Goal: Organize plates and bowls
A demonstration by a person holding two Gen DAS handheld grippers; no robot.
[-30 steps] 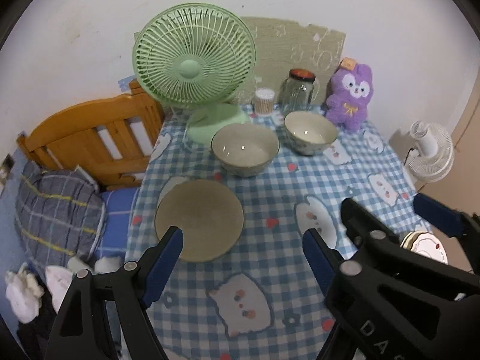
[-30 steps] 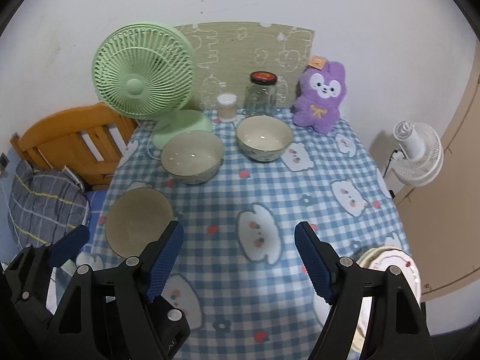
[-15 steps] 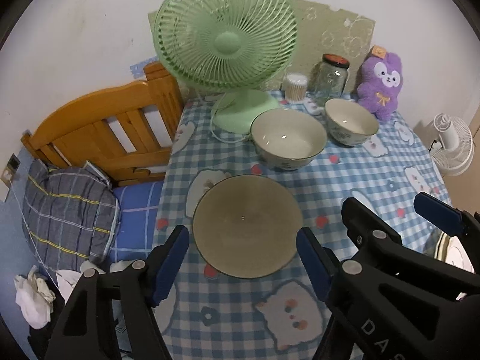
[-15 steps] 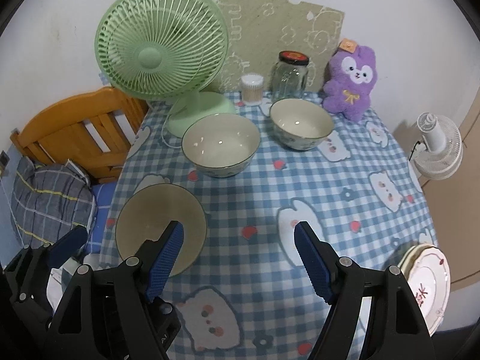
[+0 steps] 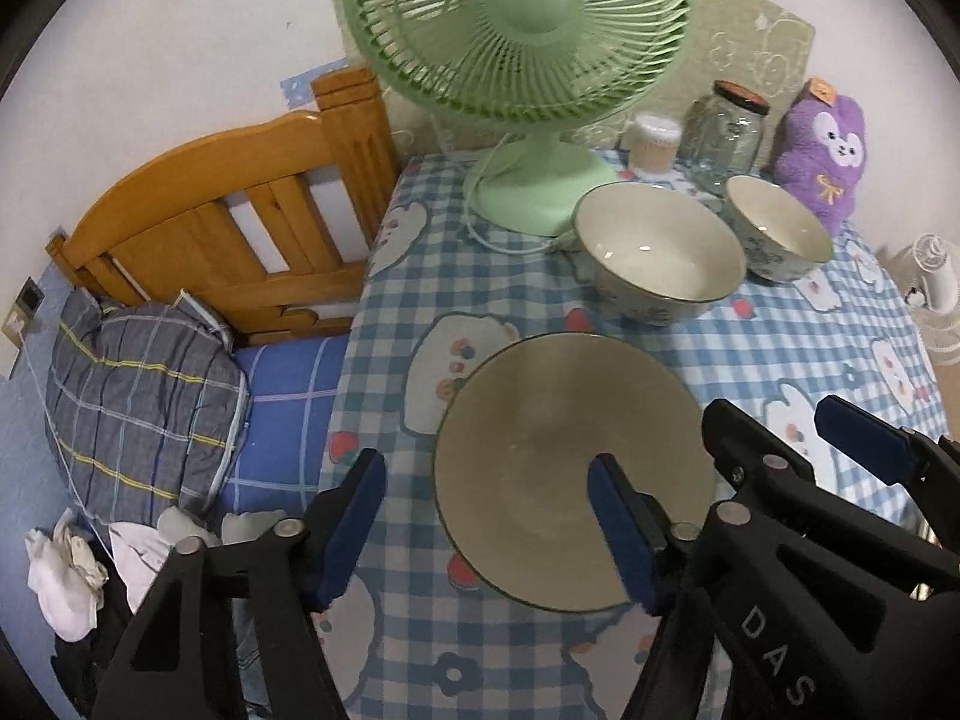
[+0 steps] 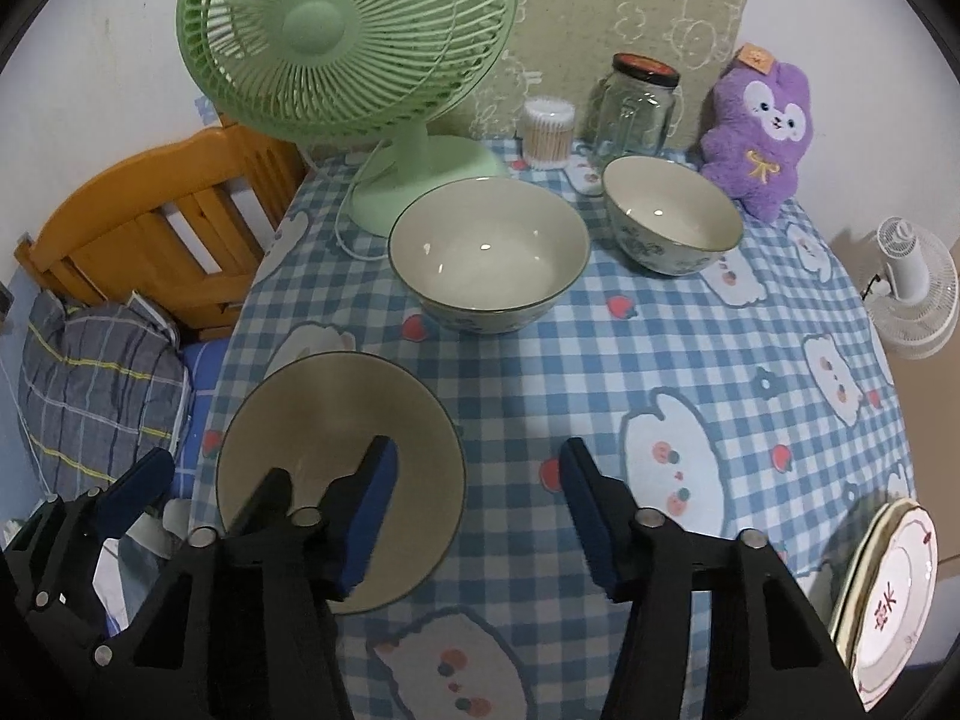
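Note:
An olive-grey plate (image 5: 540, 450) (image 6: 324, 414) lies at the near left of the checked table. My left gripper (image 5: 486, 525) hangs over the plate's left rim, its right finger above the plate and its left finger outside it. My right gripper (image 6: 480, 513) straddles the right rim, with its left finger over the plate. The jaws of both are closing, and no pad presses on the plate. Behind it stand a large bowl (image 5: 660, 258) (image 6: 486, 252) and a smaller bowl (image 5: 780, 228) (image 6: 672, 216). A stack of white plates (image 6: 888, 594) sits at the table's right edge.
At the back of the table stand a green fan (image 6: 348, 36), a glass jar (image 6: 636, 108), a cotton-swab tub (image 6: 546, 132) and a purple plush (image 6: 762, 138). A wooden bed frame (image 5: 240, 216) and a pillow (image 5: 138, 396) lie to the left. A white fan (image 6: 912, 288) stands at the right.
Both grippers have come down and forward to the olive-grey plate, which now looks much larger. Their jaws have narrowed and now straddle its rims.

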